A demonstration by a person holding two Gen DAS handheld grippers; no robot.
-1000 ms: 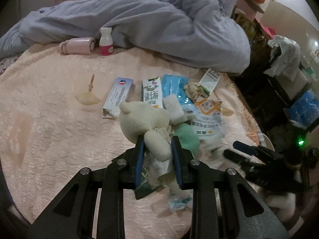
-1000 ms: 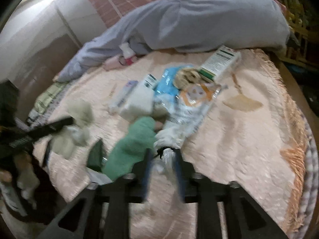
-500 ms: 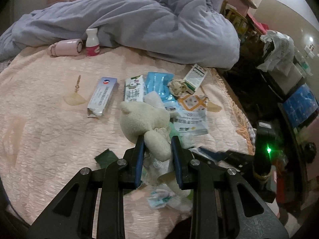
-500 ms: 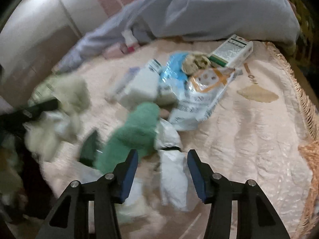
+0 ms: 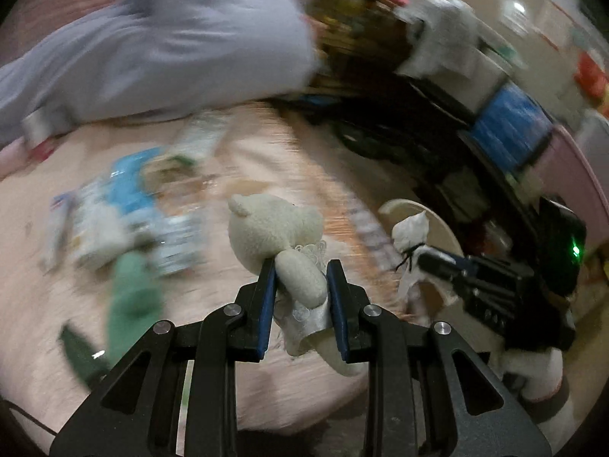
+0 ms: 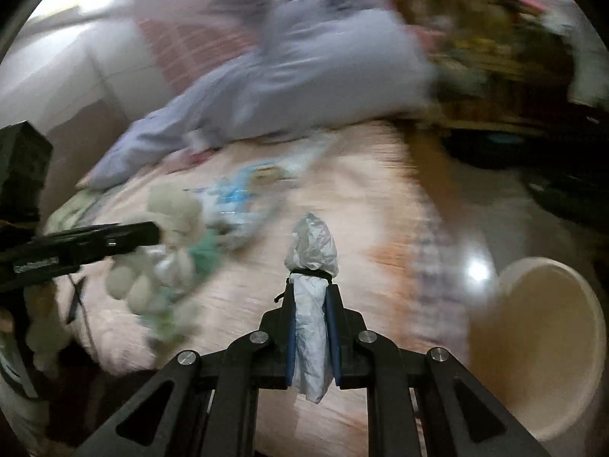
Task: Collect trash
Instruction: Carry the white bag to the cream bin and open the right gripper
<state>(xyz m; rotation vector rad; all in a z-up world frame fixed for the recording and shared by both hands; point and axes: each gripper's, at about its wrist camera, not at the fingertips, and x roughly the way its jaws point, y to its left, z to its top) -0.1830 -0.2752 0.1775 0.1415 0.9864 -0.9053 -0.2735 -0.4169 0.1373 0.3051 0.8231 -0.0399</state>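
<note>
Grip change on the right: half a second ago the right gripper (image 6: 311, 327) stood wide around a white tied bag (image 6: 312, 289) lying on the bed; its jaws now press that bag between them, knot and puffed top sticking out past the tips. The bag hangs clear of the pink bedspread (image 6: 380, 198), so one piece of trash looks picked up and ready to drop.

Left gripper (image 5: 300, 297): jaws narrow, clamped on a cream teddy bear (image 5: 274, 228) by its arm, same hold as a second ago. Bear is off the bed as well. Whether the bear counts as trash I cannot tell.

Both views have swung from the middle of the bed toward its edge; background heavily blurred. A cream round bin (image 6: 540, 346) shows low on the right in the right wrist view, beside the bed — my guess at the destination.

Left on the bedspread: blue packet (image 5: 129, 179), white wrappers and cartons beside it (too smeared to read), green cloth (image 5: 129, 297). Grey duvet (image 5: 171, 45) heaped at the back. Dark cluttered shelving (image 5: 437, 122) past the bed edge.

In the way: nothing between bag and bin that I can see; the two grippers are close together, so crossing over the bin needs care.
</note>
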